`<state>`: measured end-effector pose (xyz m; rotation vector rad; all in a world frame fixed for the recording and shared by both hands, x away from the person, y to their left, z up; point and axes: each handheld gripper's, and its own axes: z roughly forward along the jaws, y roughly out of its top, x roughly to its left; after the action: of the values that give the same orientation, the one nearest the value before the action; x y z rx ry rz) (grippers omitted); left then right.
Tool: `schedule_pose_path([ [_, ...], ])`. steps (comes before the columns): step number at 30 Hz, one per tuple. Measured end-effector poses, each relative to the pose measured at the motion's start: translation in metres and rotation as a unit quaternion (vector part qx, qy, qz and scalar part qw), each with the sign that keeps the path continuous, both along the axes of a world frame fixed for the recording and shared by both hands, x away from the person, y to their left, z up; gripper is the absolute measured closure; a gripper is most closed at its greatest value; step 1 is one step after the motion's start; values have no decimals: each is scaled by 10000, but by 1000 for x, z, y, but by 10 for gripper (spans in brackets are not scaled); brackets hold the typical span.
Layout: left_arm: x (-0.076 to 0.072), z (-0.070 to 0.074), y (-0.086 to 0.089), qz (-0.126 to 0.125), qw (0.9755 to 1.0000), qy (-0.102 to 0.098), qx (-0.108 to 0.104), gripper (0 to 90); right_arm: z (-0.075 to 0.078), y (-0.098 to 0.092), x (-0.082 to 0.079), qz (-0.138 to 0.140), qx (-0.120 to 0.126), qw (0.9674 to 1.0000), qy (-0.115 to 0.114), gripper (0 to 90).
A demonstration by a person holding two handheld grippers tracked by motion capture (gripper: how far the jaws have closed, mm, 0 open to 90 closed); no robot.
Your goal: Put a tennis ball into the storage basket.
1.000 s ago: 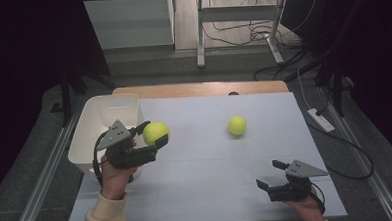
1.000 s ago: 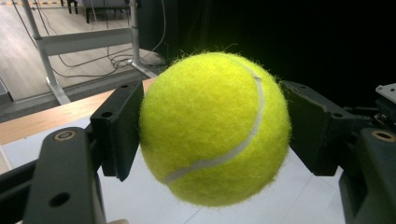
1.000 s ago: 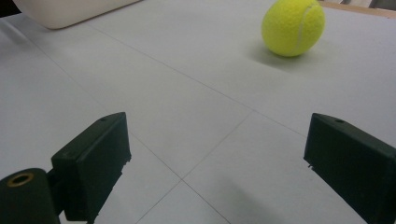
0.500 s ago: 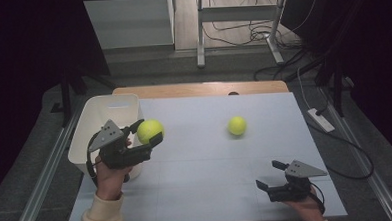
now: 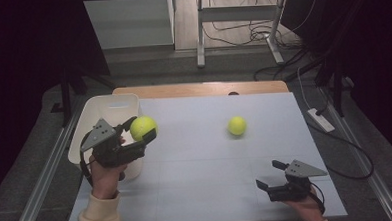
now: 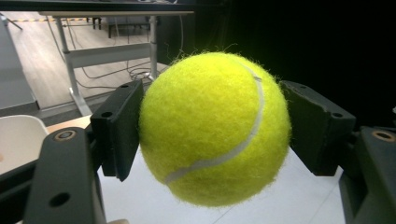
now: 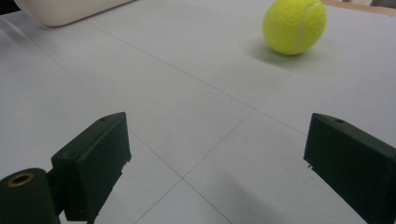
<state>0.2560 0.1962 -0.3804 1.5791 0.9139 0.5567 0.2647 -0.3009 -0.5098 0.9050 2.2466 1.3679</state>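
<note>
Tennis ball (image 5: pixel 143 128), clenched in the left tongs (image 5: pixel 137 134), hangs beside the white bin's (image 5: pixel 108 105) right rim at the surface's left edge; right tongs (image 5: pixel 270 176) released.

The ball (image 6: pixel 215 128) in the left gripper (image 5: pixel 138 134) has a fuzzy felt surface, bright yellow-green, with a smooth whitish seam that curves over it. Loose fibres stand up along its edge. The second ball (image 7: pixel 294 26) on the table (image 5: pixel 211 155) has the same woolly felt. The jaws of both grippers look like matt black hard plastic, with small screw holes and a brass-coloured metal ring at the pivot. The right gripper (image 5: pixel 273 175) carries a flat grey plate with a dull finish. The table top is matt white, smooth, with thin lines. The bin (image 5: pixel 99 110) looks like smooth cream plastic. The sleeve (image 5: pixel 99 217) is soft cream cloth.
</note>
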Motion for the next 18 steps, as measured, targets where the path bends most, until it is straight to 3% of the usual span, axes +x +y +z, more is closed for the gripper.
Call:
schedule_pose_path([
  [18,13,-3,17,440,9987,210,142,266,0,0,0,-7,37,10000,7,70],
])
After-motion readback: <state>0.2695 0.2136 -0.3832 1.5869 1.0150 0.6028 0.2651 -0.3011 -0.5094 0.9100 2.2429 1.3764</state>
